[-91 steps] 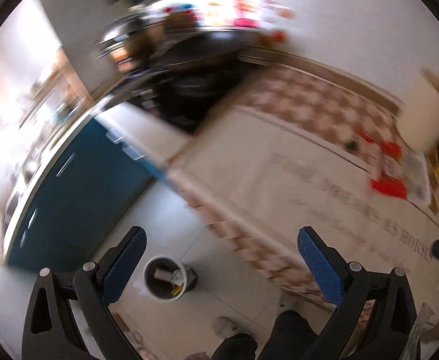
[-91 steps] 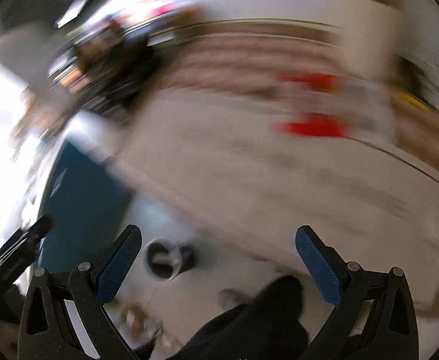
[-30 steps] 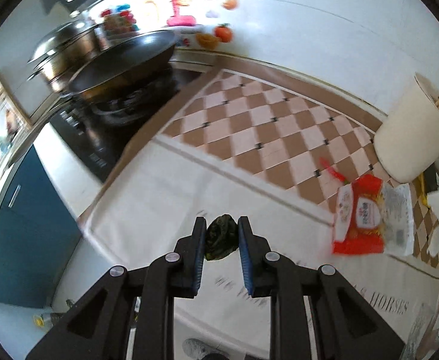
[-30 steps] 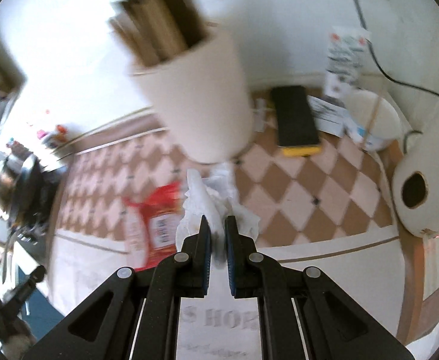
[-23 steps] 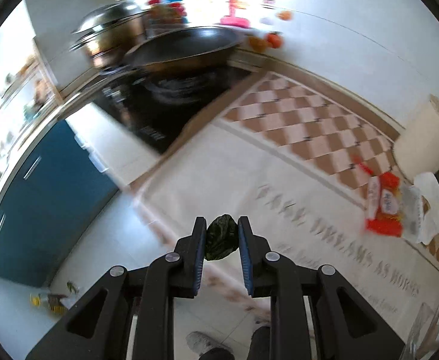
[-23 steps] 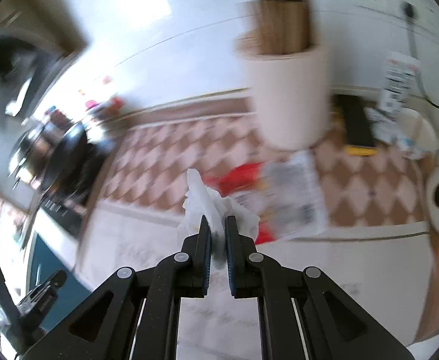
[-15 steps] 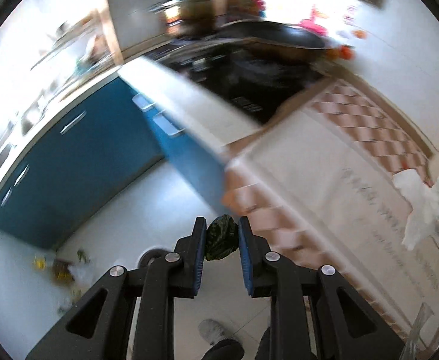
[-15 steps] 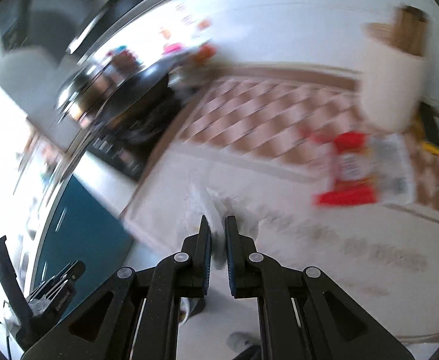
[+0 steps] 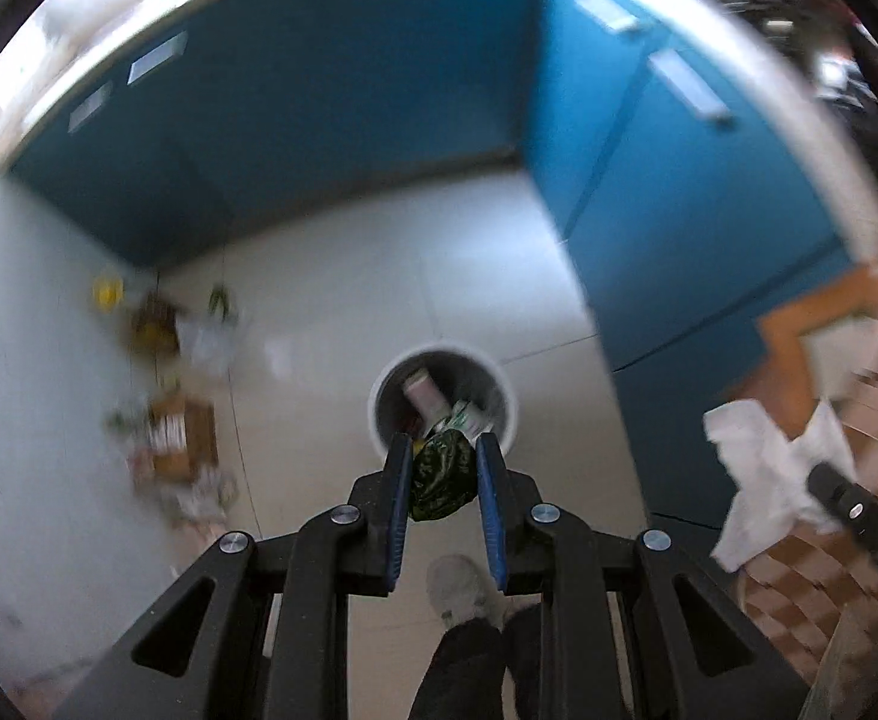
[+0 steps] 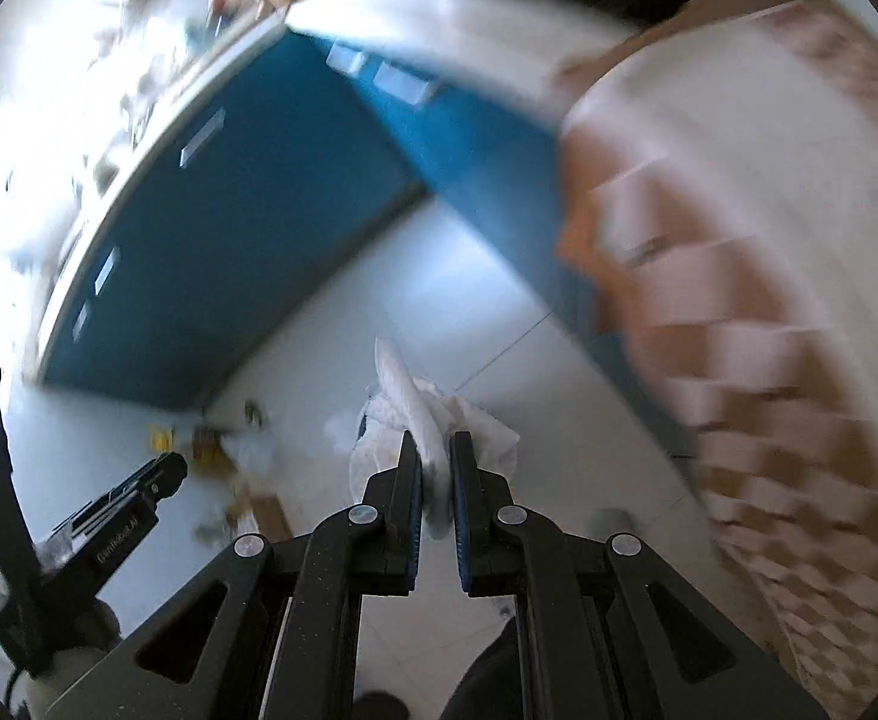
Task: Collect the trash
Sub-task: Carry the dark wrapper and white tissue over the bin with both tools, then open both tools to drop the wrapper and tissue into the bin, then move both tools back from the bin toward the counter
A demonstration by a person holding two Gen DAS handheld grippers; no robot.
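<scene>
**Both loads now over the bin**

A second ago both grippers were at the counter; now the left gripper [image 9: 439, 465] pinches the dark green wrapper [image 9: 440, 474] above the bin [image 9: 502, 399], and the right gripper [image 10: 436, 459] clamps the white tissue [image 10: 423, 414] nearby, ready to drop

Blue cabinets [image 9: 330, 120] in a corner, pale tiled floor [image 9: 342, 300], bright daylight at left
</scene>
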